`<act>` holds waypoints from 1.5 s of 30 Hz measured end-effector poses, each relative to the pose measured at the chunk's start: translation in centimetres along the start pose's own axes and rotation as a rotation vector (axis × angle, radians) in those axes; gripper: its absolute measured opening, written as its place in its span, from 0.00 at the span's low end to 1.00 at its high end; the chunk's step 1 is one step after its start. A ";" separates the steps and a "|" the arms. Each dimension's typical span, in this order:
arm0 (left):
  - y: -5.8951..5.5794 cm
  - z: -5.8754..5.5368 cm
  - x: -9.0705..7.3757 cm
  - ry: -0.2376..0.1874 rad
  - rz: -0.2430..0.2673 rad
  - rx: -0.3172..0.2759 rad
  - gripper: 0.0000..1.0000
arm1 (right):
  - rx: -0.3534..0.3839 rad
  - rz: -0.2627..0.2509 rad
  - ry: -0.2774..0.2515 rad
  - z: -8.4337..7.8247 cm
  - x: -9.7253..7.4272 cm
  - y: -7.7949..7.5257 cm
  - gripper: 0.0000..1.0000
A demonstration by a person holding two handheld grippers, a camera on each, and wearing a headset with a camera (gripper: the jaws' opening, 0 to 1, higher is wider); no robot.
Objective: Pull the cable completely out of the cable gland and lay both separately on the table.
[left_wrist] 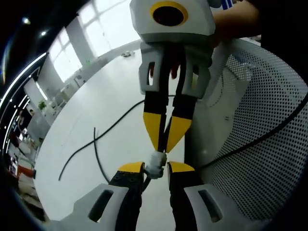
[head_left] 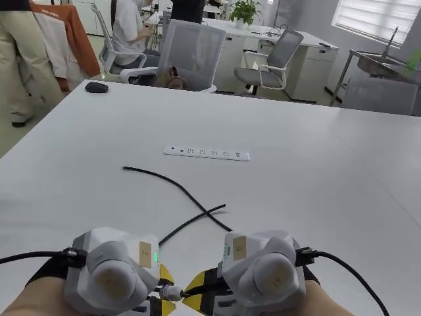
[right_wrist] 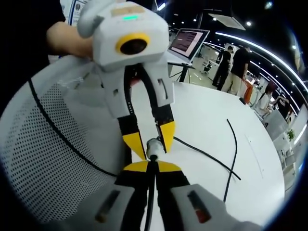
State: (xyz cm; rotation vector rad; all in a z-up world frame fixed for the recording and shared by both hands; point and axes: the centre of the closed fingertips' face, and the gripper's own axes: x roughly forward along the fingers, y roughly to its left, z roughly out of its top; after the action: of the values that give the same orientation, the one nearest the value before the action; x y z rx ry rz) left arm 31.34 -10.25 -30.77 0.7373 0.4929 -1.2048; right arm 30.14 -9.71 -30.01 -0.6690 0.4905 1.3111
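Observation:
A small white cable gland (left_wrist: 155, 166) sits between the yellow jaws of my left gripper (left_wrist: 156, 167), which is shut on it. Facing it tip to tip, my right gripper (right_wrist: 151, 166) is shut on the black cable (right_wrist: 150, 192) just behind the gland (right_wrist: 154, 148). In the head view both grippers meet low over the near table edge, left gripper (head_left: 163, 290) and right gripper (head_left: 191, 288), with the gland (head_left: 172, 292) between them. The rest of the cable (head_left: 177, 187) lies on the white table, crossing itself.
A white power strip (head_left: 206, 153) lies mid-table and a black mouse (head_left: 96, 87) at the far left. Office chairs (head_left: 192, 49) and people stand beyond the far edge. A white perforated surface (left_wrist: 260, 120) lies close behind the grippers.

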 end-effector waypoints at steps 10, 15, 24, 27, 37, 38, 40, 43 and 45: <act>0.2 -0.3 -0.1 0.028 0.015 0.023 0.17 | 0.015 -0.002 0.006 -0.1 0.2 0.1 0.02; 0.7 -0.7 -0.3 0.045 0.037 0.014 0.17 | 0.030 -0.014 0.012 -0.4 0.1 -0.3 0.02; 1.1 -1.7 -0.3 0.084 0.055 -0.003 0.17 | 0.031 -0.060 0.156 -3.4 0.2 -1.0 0.02; 1.1 -1.8 -0.4 0.089 0.054 -0.003 0.17 | 0.037 -0.076 0.217 -4.7 0.0 -1.4 0.02; 1.2 -1.9 -0.5 0.088 0.057 -0.012 0.17 | 0.092 -0.155 0.385 -8.3 -1.1 -3.0 0.02; 1.2 -1.9 -0.4 0.089 0.056 -0.012 0.17 | 0.091 -0.169 0.406 -8.8 -1.3 -3.3 0.02; 1.1 -1.9 -0.4 0.090 0.054 -0.011 0.17 | 0.098 -0.188 0.447 -9.7 -1.8 -3.7 0.02; 1.1 -1.9 -0.4 0.089 0.052 -0.013 0.17 | 0.123 -0.213 0.473 -10.4 -2.2 -4.1 0.03; 1.1 -1.8 -0.4 0.086 0.053 -0.016 0.17 | 0.145 -0.213 0.481 -10.5 -2.3 -4.0 0.04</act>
State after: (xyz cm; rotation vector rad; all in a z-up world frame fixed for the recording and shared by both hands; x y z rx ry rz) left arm 32.31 -8.49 -31.45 0.7859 0.5504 -1.1223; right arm 34.03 -19.09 -35.41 -0.8927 0.8700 0.9005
